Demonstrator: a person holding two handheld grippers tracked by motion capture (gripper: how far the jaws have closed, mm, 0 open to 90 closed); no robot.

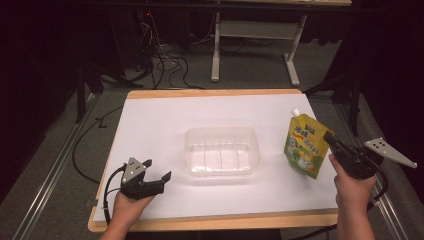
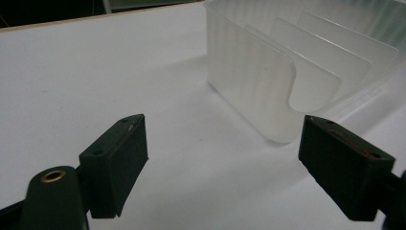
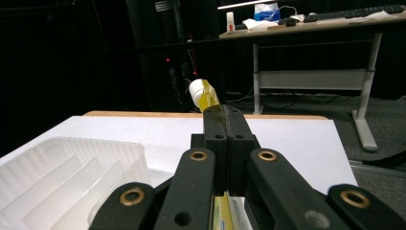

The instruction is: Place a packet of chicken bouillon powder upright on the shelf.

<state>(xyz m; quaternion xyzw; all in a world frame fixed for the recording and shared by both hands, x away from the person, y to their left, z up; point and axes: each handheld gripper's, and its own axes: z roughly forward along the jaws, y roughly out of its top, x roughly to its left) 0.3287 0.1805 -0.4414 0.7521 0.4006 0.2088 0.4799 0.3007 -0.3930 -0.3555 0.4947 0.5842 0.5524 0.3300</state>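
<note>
The right gripper [image 1: 332, 140] pinches the edge of a yellow-green spouted pouch [image 1: 302, 145], which hangs upright just ahead of its pressed-together jaws. The left gripper [image 1: 157, 171] rests with jaws spread wide, the clear plastic container [image 1: 221, 150] just ahead of them.

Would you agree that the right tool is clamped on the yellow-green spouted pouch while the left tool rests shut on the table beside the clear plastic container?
Not quite: the left tool is open, not shut; the left gripper view shows its jaws standing wide apart with nothing between them. The rest holds: the right tool is clamped on the pouch, and the left one sits on the table beside the clear container.
</note>
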